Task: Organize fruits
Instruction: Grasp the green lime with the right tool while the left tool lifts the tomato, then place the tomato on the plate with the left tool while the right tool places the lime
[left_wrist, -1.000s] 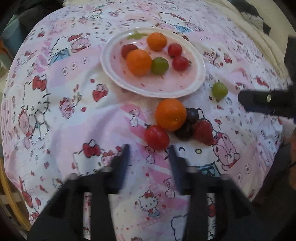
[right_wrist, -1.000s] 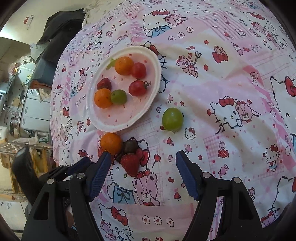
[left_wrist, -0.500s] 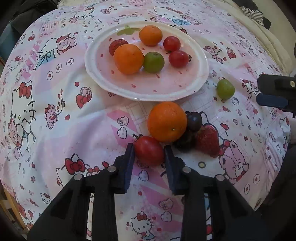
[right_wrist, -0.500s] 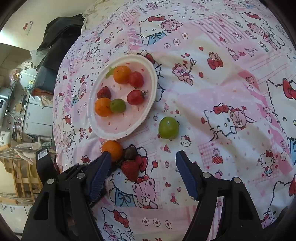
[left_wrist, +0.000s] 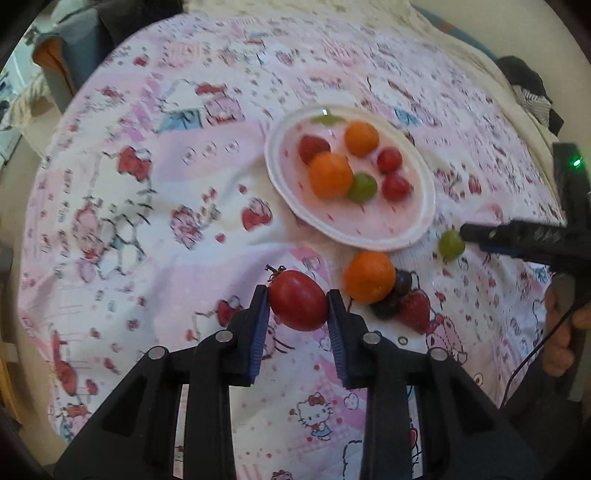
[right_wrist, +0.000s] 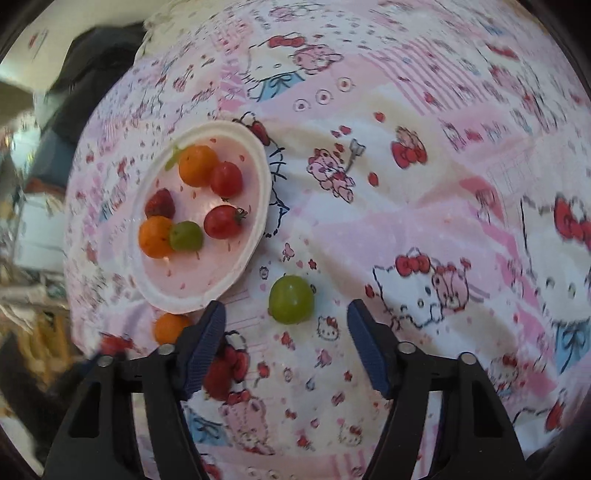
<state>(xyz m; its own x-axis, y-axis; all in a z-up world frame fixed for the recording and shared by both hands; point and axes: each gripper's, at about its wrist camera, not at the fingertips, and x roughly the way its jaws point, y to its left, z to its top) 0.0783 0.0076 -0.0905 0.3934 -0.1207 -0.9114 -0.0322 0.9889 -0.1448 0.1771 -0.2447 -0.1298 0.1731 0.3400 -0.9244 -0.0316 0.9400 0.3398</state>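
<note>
My left gripper (left_wrist: 297, 301) is shut on a red tomato (left_wrist: 298, 304) and holds it above the cloth. A white plate (left_wrist: 421, 229) up right of it holds two oranges, two tomatoes, a strawberry and a green grape. An orange (left_wrist: 369, 277), a dark grape (left_wrist: 402, 280) and a strawberry (left_wrist: 415, 310) lie below the plate. My right gripper (right_wrist: 286, 314) is open, its fingertips on either side of a loose green grape (right_wrist: 291, 300), which also shows in the left wrist view (left_wrist: 451, 243). The plate shows in the right wrist view (right_wrist: 255, 236) too.
The Hello Kitty cloth (left_wrist: 147, 221) covers the whole surface. Dark clothes (right_wrist: 92, 85) and clutter lie beyond its far left edge. The right gripper's black body (left_wrist: 535, 236) reaches in from the right in the left wrist view.
My left gripper has closed on the red tomato and lifted it off the cloth. My right gripper has moved forward so the green grape sits between its open fingertips.
</note>
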